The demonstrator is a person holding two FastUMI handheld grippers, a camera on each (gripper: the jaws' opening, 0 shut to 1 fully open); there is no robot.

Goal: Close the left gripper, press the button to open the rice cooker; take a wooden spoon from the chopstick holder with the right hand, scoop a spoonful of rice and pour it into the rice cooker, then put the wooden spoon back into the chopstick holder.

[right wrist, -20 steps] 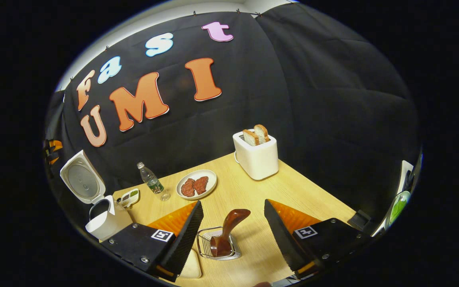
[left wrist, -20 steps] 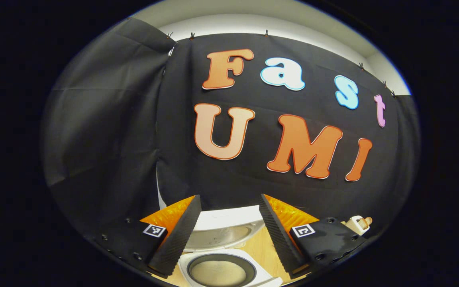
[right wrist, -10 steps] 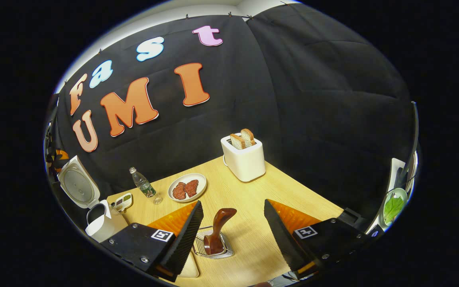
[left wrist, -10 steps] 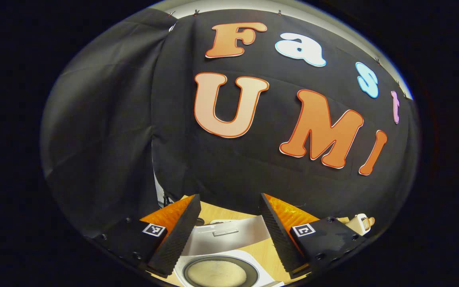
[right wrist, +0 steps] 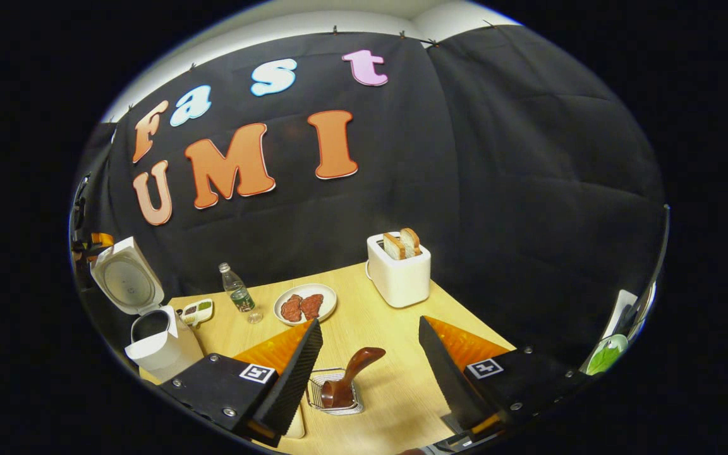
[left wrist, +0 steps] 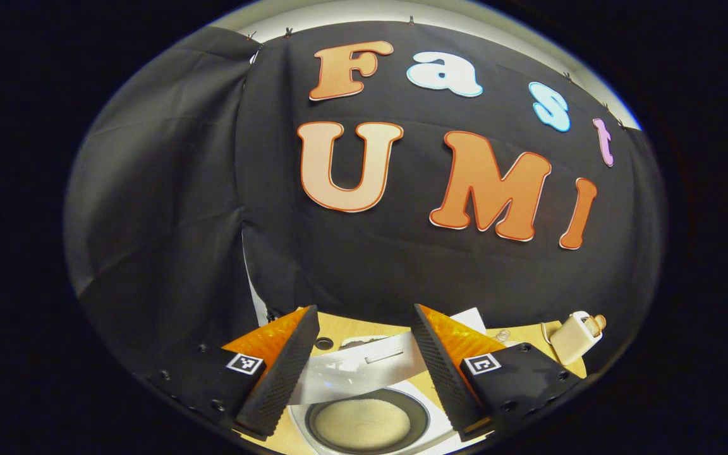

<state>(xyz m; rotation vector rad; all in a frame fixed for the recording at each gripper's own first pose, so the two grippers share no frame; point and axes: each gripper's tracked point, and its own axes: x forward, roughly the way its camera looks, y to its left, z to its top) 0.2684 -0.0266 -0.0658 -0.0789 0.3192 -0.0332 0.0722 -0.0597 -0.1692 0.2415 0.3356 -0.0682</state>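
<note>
Looking back a second, my right gripper [right wrist: 369,370] has backed off; jaws wide, wooden spoon [right wrist: 348,379] sits in the chopstick holder [right wrist: 333,392]. Left gripper [left wrist: 361,363] gapes above the open rice cooker [left wrist: 370,422].

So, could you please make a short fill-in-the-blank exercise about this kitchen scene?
1. The lid of the rice cooker stands ___.
2. The wooden spoon rests in the wire ___.
3. Two slices of bread stick out of the white ___.
4. The right gripper holds ___.

Missing words: open; chopstick holder; toaster; nothing
</note>
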